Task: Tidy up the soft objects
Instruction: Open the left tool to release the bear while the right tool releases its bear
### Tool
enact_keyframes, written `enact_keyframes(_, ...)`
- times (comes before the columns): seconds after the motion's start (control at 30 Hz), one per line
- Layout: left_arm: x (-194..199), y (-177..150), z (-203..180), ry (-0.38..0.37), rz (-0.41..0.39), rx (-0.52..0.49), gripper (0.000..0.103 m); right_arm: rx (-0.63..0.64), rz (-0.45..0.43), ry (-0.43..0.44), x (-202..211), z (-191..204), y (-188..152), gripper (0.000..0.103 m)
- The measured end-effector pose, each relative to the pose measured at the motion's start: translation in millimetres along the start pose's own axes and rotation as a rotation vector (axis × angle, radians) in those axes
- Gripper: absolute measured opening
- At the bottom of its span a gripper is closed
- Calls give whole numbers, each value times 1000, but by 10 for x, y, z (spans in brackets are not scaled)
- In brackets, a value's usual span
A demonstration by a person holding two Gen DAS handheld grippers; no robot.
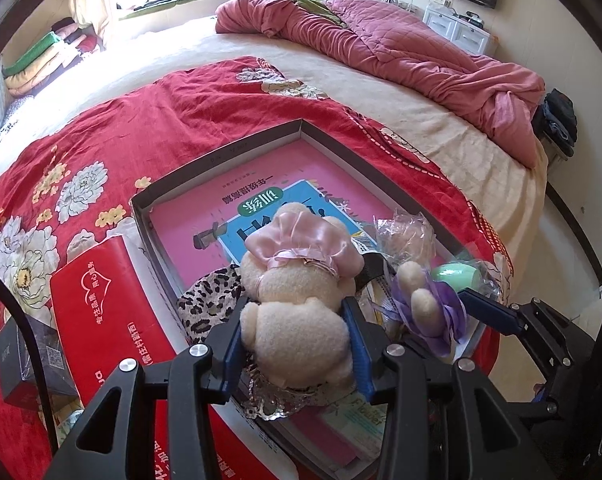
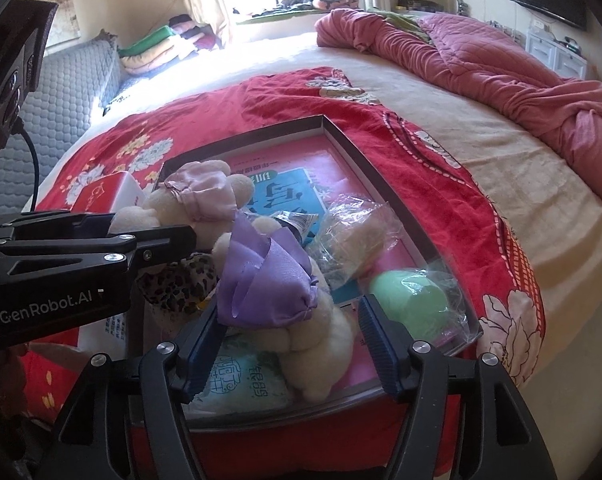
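Now left hand-held gripper [image 1: 297, 344] clamped on pink-dressed plush bear [image 1: 297, 288], right hand-held gripper [image 2: 293, 344] open

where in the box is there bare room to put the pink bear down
Free: the far half of the grey shallow box, pink book cover between its far walls and the pink-dressed plush bear. Crowded: the near end, with the purple-dressed plush bear, green ball and leopard-print cloth.
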State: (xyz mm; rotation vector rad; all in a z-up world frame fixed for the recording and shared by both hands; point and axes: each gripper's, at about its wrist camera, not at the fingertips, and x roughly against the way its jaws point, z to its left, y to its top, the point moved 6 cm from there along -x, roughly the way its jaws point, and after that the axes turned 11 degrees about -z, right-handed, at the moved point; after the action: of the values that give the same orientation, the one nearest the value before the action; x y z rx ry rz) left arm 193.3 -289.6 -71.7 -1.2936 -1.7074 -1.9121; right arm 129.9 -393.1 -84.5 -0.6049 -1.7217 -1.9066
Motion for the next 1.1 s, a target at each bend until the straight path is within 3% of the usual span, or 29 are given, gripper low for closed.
enact_keyframes(0.43,-57,-53,38,-6,35,31,48,-80,-137,-11,223,-156,209,75)
enact_keyframes(1.1,55,-38,23,16,24,11,60,-104,-179,-28,326,-251,282,76)
